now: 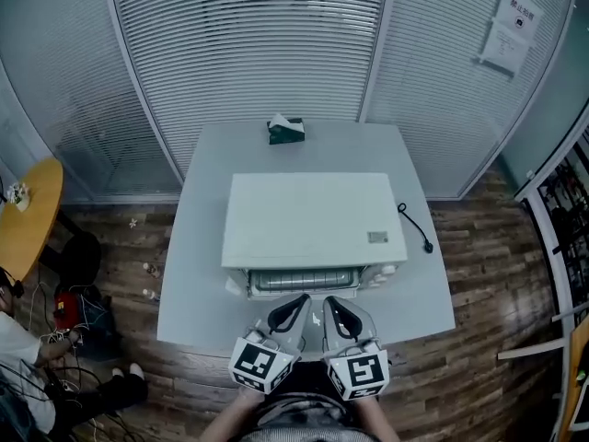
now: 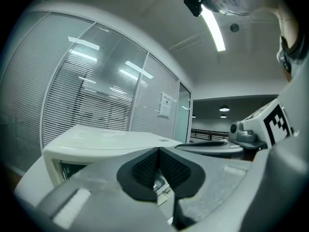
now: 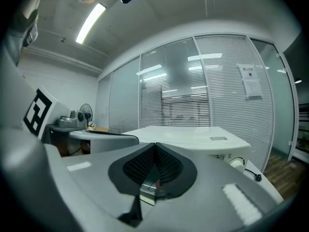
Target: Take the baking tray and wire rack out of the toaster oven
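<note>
Glass-walled office, blinds down. Grey table (image 1: 198, 274) carries a white toaster oven (image 1: 313, 219) at centre, tissue box (image 1: 286, 130) behind it, black cord (image 1: 416, 228) trailing at its right. Left gripper (image 1: 302, 300) and right gripper (image 1: 329, 302) sit side by side just before the oven's front, both jaws clenched on nothing. Oven contents not discernible

Toaster oven (image 1: 313, 233): one, mid-table
Table (image 1: 198, 284): one
Grippers: two, left gripper (image 1: 302, 300) and right gripper (image 1: 329, 302), near edge
Tissue box (image 1: 286, 130): one, far edge
Power cord (image 1: 416, 228): one, right edge
</note>
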A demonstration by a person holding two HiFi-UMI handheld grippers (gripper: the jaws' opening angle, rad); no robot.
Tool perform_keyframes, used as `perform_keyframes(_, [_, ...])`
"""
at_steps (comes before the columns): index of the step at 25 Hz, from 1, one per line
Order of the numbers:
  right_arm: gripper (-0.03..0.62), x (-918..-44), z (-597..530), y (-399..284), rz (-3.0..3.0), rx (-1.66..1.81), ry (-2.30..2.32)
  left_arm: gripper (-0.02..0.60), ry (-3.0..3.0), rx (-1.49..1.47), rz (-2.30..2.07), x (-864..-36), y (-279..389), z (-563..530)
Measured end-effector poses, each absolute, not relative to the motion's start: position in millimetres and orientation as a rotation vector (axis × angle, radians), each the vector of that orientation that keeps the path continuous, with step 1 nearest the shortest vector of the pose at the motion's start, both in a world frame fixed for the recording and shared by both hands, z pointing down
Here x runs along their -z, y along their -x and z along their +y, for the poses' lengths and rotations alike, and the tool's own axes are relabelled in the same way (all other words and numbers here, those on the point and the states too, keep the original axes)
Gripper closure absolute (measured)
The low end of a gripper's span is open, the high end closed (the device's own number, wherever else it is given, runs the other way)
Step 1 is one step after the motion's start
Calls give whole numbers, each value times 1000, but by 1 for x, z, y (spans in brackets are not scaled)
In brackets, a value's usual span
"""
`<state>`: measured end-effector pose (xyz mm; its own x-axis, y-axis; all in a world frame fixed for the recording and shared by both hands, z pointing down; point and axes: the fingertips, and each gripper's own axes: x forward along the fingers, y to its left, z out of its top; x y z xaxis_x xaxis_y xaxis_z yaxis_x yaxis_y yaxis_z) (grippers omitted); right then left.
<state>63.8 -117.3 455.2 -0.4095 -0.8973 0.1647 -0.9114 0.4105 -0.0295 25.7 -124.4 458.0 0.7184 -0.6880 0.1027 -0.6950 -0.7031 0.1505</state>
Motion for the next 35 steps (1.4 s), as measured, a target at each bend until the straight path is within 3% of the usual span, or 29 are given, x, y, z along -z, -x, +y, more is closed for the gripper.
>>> perform_keyframes(18, [589,-555,-139,-66,-2374,-433,-1536,578,-2624,-240,-1102,-545,-9,-141])
perform_keyframes(23, [588,-595,-139,-70,-2349,-668,-1481,578,-2508,-230,-1111,-573,1,-140])
perform_keyframes(35, [520,-662,-162,-66,-2238,-1118,-1434,578,-2438,-277,-1155,-591,24,-134])
